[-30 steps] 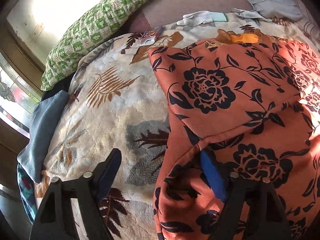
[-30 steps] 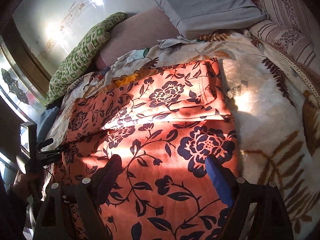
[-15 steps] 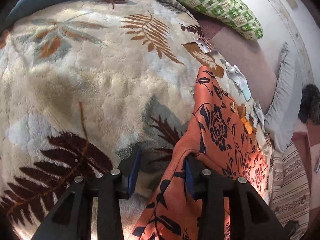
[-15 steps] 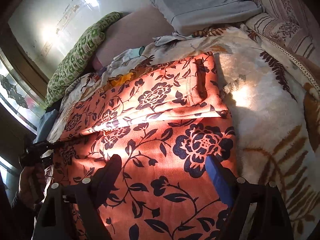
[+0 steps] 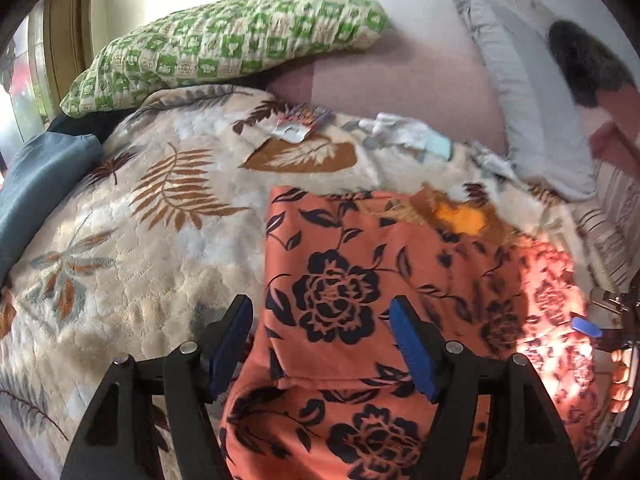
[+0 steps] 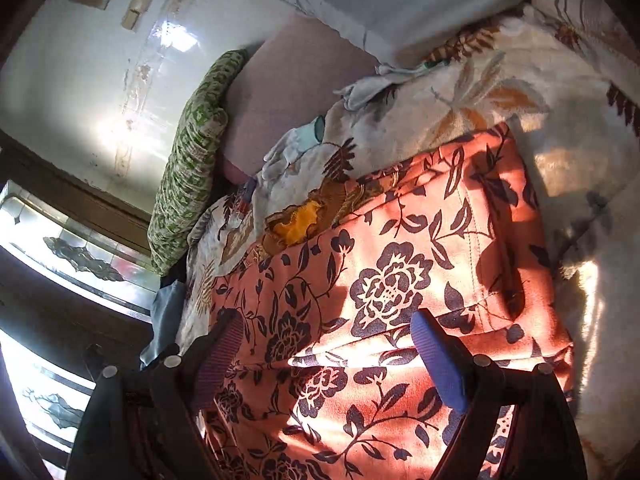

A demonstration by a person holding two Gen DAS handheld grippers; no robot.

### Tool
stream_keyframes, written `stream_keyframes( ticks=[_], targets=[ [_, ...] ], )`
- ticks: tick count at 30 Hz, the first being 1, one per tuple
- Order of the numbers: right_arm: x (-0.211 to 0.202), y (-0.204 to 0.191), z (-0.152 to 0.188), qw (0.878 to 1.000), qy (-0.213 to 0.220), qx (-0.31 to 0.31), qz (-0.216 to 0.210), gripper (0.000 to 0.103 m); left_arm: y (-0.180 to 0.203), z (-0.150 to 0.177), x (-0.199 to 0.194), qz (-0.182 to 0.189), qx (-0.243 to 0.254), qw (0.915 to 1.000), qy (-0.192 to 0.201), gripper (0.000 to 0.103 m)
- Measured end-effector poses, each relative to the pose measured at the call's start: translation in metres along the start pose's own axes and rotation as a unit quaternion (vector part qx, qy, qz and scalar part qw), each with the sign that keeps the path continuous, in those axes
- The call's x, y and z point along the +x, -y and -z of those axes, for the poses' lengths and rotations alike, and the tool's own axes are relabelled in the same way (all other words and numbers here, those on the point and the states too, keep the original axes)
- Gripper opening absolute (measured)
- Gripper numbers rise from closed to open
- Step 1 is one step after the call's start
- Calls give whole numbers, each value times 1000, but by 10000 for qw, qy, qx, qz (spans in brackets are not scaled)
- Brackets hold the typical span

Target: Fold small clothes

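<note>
An orange garment with dark flowers (image 5: 360,292) lies on the leaf-patterned blanket (image 5: 140,280), one layer folded over another. My left gripper (image 5: 320,336) hovers over its left part, jaws opening; the cloth lies under them and the blue pads (image 5: 412,348) do not press it. In the right wrist view the same garment (image 6: 400,280) lies half in sun, half in shadow. My right gripper (image 6: 328,348) stands open above it, nothing between its fingers. One blue pad of the right gripper (image 5: 586,326) shows at the garment's right edge, with fingers of a hand beside it.
A green checked pillow (image 5: 224,44) and a grey pillow (image 5: 532,112) lie at the far side. A white glove (image 5: 404,134), a small packet (image 5: 296,124) and a yellow-orange cloth (image 5: 460,216) lie beyond the garment. Blue fabric (image 5: 36,188) hangs at the left edge.
The left gripper, narrowed around the garment's left edge half a second ago, has opened, risen and swung back toward the pillows. The right gripper has rolled and moved across the garment.
</note>
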State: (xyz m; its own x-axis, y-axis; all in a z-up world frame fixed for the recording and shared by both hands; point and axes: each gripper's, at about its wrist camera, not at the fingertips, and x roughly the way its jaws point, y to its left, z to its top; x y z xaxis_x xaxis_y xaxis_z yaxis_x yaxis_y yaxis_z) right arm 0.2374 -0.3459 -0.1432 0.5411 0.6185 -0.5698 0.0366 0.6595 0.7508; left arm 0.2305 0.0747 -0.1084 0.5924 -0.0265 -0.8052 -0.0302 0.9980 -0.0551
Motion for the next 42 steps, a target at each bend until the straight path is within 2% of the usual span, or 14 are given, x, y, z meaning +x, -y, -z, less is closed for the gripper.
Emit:
stream_keyframes(
  ticks=[2, 4, 5, 9, 13, 15, 17, 19, 21, 25, 31, 35, 39, 42],
  targets=[
    [21, 28, -2, 9980, -188, 342, 495, 88, -12, 8, 42, -788, 39, 9946, -667, 72],
    [19, 33, 1, 9986, -74, 374, 355, 88, -43, 16, 43, -401, -685, 9942, -728, 76],
    [13, 25, 2, 9987, -69, 260, 425, 88, -51, 17, 34, -423, -806, 9933, -719, 76],
    [-31, -12, 20, 9946, 262, -648, 763, 88, -61, 34, -28, 39, -690, 9968, -394, 76],
    [-86, -27, 57, 9923, 456, -892, 729, 88, -59, 77, -97, 564, -369, 9969, -416, 81],
    [-116, -25, 76, 9930, 538, -806, 679, 88, -64, 102, -137, 605, -355, 9974, -160, 81],
    [-147, -23, 97, 9909, 718, -787, 826, 88, -76, 125, -183, 479, -718, 9957, 324, 81],
    [-176, -24, 120, 9876, 917, -825, 968, 88, -94, 148, -231, 425, -1312, 9852, 1022, 85],
    [-208, -24, 140, 9835, 1211, -885, 1012, 88, -99, 164, -255, 458, -1525, 9802, 1176, 91],
    [-224, -12, 159, 9907, 941, -487, 853, 88, -71, 173, -246, 851, -884, 9887, 857, 91],
    [-196, 2, 197, 9940, 116, -145, 1080, 88, -20, 182, -197, 1370, -514, 9876, 566, 91],
    [-170, 27, 222, 9885, -475, 97, 1433, 88, 0, 183, -154, 818, 5, 9961, 319, 91],
    [-156, 48, 239, 9823, -722, 414, 1678, 88, -3, 190, -133, 537, 230, 9982, -119, 55],
    [-155, 47, 244, 9829, -756, 321, 1650, 88, 2, 191, -148, 690, 543, 9961, 14, 58]
  ],
)
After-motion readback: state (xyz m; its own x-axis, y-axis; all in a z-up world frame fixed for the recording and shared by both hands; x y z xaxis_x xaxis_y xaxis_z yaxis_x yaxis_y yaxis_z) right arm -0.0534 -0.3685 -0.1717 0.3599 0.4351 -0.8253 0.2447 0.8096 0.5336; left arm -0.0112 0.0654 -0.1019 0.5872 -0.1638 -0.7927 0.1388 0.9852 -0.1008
